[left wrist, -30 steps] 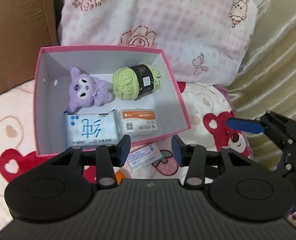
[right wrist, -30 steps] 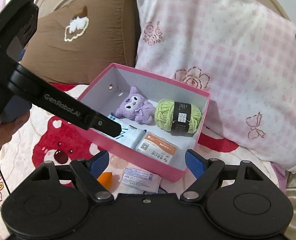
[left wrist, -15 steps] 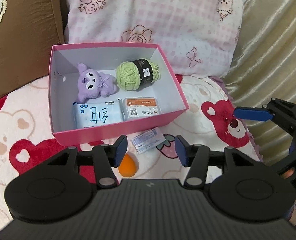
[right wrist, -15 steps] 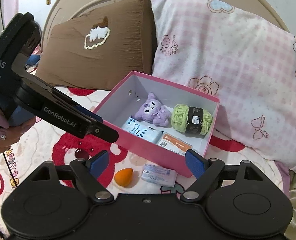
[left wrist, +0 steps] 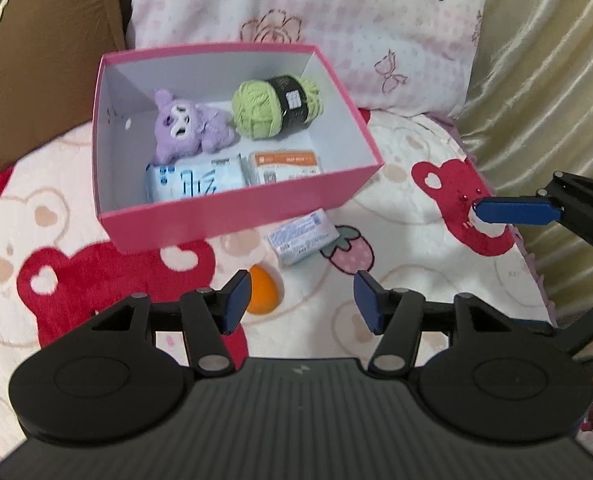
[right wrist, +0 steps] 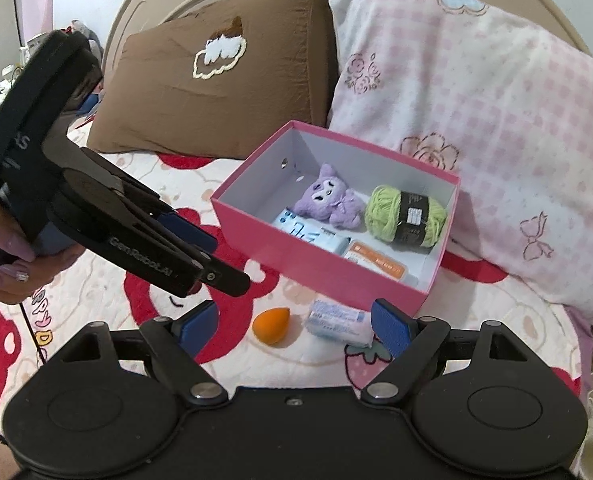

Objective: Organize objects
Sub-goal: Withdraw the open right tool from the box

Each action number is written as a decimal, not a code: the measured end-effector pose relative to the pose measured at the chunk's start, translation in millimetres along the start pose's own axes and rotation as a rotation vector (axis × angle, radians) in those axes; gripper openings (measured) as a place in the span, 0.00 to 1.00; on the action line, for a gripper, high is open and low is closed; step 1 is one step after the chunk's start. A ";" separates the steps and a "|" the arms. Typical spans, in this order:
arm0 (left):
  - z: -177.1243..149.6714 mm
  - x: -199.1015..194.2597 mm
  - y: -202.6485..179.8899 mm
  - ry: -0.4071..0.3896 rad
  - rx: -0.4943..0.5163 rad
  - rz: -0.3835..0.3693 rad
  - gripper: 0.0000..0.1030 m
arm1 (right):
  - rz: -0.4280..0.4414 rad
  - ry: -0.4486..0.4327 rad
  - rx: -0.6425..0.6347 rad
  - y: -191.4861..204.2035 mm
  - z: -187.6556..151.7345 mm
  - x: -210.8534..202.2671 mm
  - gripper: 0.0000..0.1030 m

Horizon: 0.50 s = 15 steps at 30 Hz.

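Since four things already lie inside the pink box [left wrist: 232,216], the tidying looks well advanced: a purple plush toy [left wrist: 188,128] and a ball of green yarn [left wrist: 276,108] sit toward its far wall, while a blue-and-white tissue pack [left wrist: 196,182] and an orange-and-white packet [left wrist: 284,164] lie along its near wall. Two things are left out on the bear-print bedspread [left wrist: 416,288]: a small blue-and-white packet [left wrist: 302,236] just beside the box's near wall, and an orange makeup sponge [left wrist: 264,288] a little nearer the grippers. Both presumably belong in the box too.

Over them hangs the left gripper [left wrist: 302,300], its jaws part-way apart with nothing between them; the sponge sits just past its left finger. Off to the side, the right gripper [right wrist: 292,324] stands wide and empty, with the sponge and the packet showing between its fingers farther on. A hand [right wrist: 16,256] grips the left tool's handle.

Compared with a second ago, both views have drawn back from the box, so the sponge, barely visible then, now shows plainly. The left jaws have just been opening, still with nothing in them; the right ones are as wide as they were.
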<state>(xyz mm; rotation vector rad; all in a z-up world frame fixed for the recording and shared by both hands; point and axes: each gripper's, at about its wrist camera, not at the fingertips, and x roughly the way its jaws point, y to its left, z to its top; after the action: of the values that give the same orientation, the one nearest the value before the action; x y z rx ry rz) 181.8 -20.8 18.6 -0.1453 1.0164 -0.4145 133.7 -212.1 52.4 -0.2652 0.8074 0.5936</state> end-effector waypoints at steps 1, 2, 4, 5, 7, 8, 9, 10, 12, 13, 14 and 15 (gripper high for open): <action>-2.8 0.6 2.2 0.003 -0.007 -0.002 0.54 | 0.007 0.002 0.000 0.1 -2.3 0.8 0.84; -4.6 1.2 3.5 0.006 -0.012 -0.001 0.54 | 0.013 0.003 -0.002 0.9 -4.0 1.1 0.84; -8.6 1.9 6.3 0.012 -0.015 0.003 0.55 | 0.027 0.004 -0.005 2.6 -7.5 2.1 0.84; -10.4 2.3 7.5 0.014 -0.017 0.004 0.55 | 0.033 0.005 -0.007 3.8 -9.1 2.5 0.84; -14.7 2.6 9.5 0.015 -0.019 0.003 0.55 | 0.047 0.008 -0.013 7.5 -12.4 4.5 0.84; -17.1 2.8 10.7 0.014 -0.022 0.002 0.55 | 0.054 0.009 -0.017 8.7 -13.7 5.8 0.84; -19.5 3.0 11.9 0.011 -0.027 0.002 0.55 | 0.062 0.011 -0.020 10.3 -15.3 7.4 0.84; -21.7 3.1 12.9 0.008 -0.031 0.001 0.56 | 0.072 0.014 -0.023 11.6 -16.5 9.7 0.84; -27.8 3.7 16.8 -0.005 -0.058 0.003 0.56 | 0.107 0.024 -0.026 13.7 -19.2 15.3 0.84; -30.6 4.5 19.0 -0.012 -0.068 -0.003 0.56 | 0.122 0.026 -0.024 14.4 -20.6 17.9 0.84; -34.0 5.9 21.4 -0.017 -0.078 -0.006 0.57 | 0.132 0.026 -0.022 15.1 -22.0 21.3 0.84; -36.2 7.4 23.6 -0.020 -0.090 -0.004 0.57 | 0.140 0.030 -0.020 15.8 -23.5 25.5 0.84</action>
<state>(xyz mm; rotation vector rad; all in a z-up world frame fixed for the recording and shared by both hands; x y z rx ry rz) 160.8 0.4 -13.5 -0.2319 1.0154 -0.3708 124.1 -199.6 17.7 -0.2379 0.8534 0.7306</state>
